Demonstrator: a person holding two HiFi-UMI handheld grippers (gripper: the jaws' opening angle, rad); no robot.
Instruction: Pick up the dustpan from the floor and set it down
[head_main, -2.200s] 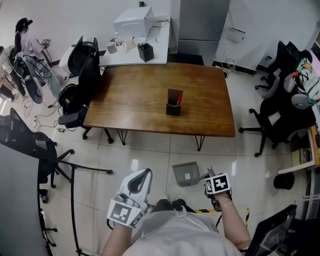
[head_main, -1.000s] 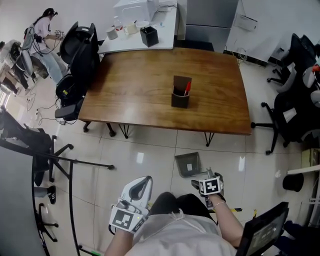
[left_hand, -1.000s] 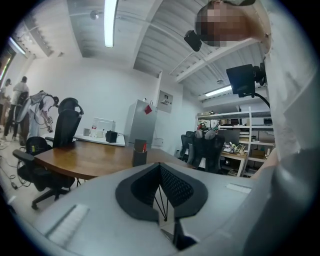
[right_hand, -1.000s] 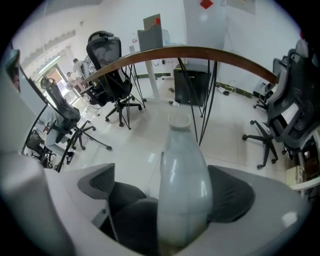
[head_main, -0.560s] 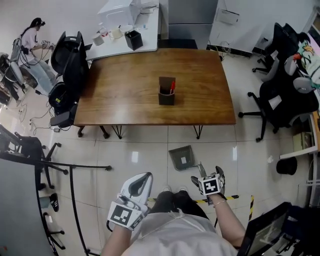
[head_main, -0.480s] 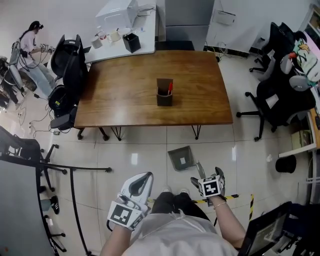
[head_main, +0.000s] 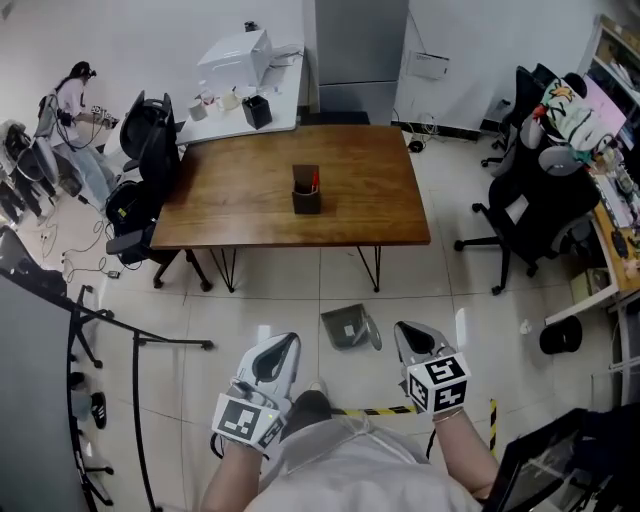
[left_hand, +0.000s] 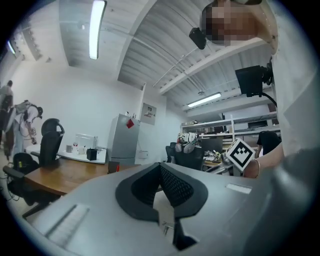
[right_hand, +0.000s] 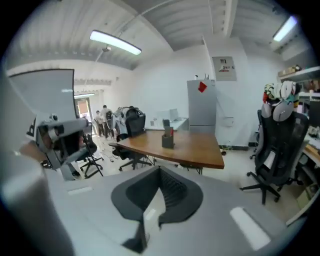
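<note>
The dustpan (head_main: 350, 327) is lying on the floor, near side of the table (head_main: 250, 200), seemingly set down. The right gripper (head_main: 412, 332) is hanging clear, its jaws just closing, clenched on nothing. The left gripper (head_main: 280, 345) is idling, clenched and empty.

floor (head_main: 270, 310): pale glossy tiles, lamp glare | walls (head_main: 150, 30): white | wooden table (head_main: 250, 200): stood mid-room on thin dark legs, dark pen holder (head_main: 306, 198) near its centre | white desk (head_main: 250, 115): beyond table's far left corner | grey cabinet (head_main: 360, 45): against far wall | black office chairs (head_main: 150, 135): off table's left and right edges | ceiling strip light (left_hand: 97, 27): lit
</note>
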